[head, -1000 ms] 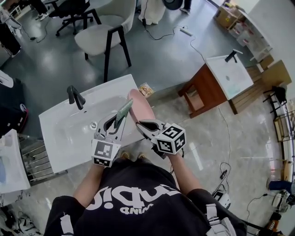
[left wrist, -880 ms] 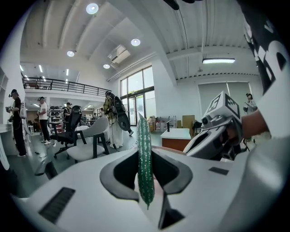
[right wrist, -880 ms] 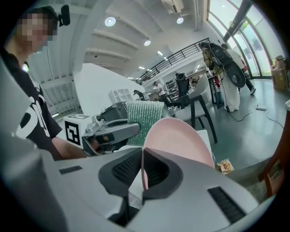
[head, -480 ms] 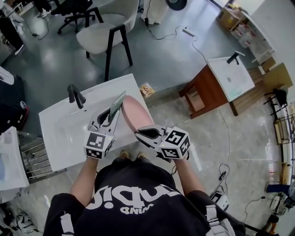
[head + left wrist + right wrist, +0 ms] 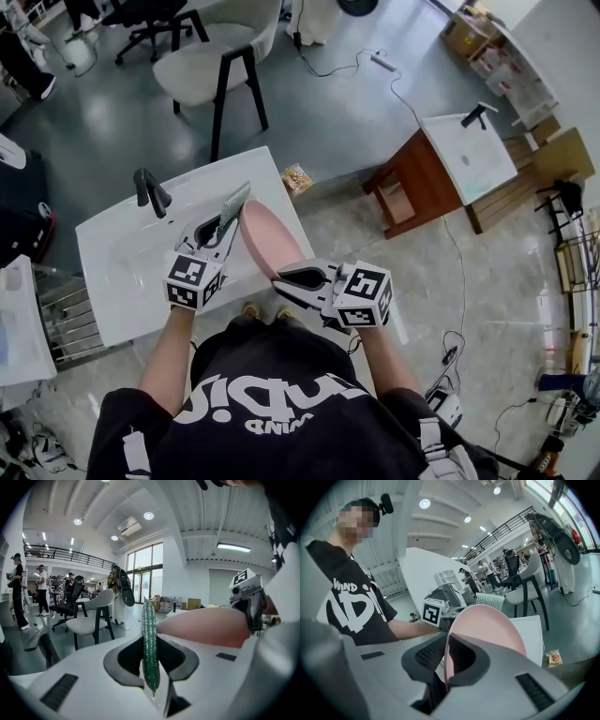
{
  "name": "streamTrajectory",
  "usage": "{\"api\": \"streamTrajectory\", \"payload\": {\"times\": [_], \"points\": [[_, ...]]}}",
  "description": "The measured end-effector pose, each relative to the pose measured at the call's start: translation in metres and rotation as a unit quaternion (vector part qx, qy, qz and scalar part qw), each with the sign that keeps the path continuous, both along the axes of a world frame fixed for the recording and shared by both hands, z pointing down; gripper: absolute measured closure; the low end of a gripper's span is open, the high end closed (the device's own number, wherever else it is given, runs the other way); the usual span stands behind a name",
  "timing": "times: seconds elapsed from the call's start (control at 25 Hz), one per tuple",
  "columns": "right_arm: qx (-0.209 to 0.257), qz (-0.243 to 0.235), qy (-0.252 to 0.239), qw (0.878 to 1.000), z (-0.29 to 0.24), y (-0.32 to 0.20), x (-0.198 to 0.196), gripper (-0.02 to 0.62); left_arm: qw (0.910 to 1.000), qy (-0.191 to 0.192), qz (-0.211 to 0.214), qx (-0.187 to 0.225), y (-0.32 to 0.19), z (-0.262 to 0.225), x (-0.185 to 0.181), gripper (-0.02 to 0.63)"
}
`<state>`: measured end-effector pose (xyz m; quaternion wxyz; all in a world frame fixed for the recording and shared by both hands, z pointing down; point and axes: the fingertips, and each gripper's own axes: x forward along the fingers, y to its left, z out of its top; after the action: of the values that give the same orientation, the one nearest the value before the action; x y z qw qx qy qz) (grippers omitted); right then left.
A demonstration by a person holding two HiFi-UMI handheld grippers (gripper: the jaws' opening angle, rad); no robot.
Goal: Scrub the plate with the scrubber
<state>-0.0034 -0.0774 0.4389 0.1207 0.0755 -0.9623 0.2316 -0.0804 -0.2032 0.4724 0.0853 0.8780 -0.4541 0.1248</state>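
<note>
Main thing here is the pale pink round plate [image 5: 270, 242], smooth and matte with a shallow raised rim, held up on edge and tilted rather than lying flat. It hangs over the near right part of the white rectangular sink basin [image 5: 117, 272]. The right gripper [image 5: 284, 276] is clamped shut on the plate's near rim, and in the right gripper view the rim [image 5: 487, 630] runs straight down between the right gripper's [image 5: 446, 660] dark pads. Smaller piece is the thin flat green glittery scrubber [image 5: 233, 201], which the left gripper [image 5: 217, 228] pinches by its lower end so it sticks up like a blade. In the left gripper view the scrubber [image 5: 150, 644] is edge-on between the closed left gripper [image 5: 151, 667] jaws, with the plate [image 5: 201, 627] just to its right. Scrubber tip sits just beside the plate's far left rim, and I can't tell if they actually touch. Room-wise, the grey tiled floor [image 5: 394, 234] is wide open to the right. The basin has bare white surface left of the left gripper. A white chair with black legs [image 5: 211, 66] stands beyond the sink's far edge. A brown wooden stand with a second white basin [image 5: 441, 169] is well apart on the far right. The black tap [image 5: 150, 192] sits at the sink's far left, well apart from both grippers.
</note>
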Motion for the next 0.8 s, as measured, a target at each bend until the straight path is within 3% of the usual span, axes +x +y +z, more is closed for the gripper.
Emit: {"api": "streamTrajectory", "payload": {"times": [0.8], "points": [[-0.038,-0.022,-0.143,0.989,-0.054,0.007,0.002,0.554,0.9986,0.024,-0.011,-0.045,-0.009,0.04,0.003,0.518]]}}
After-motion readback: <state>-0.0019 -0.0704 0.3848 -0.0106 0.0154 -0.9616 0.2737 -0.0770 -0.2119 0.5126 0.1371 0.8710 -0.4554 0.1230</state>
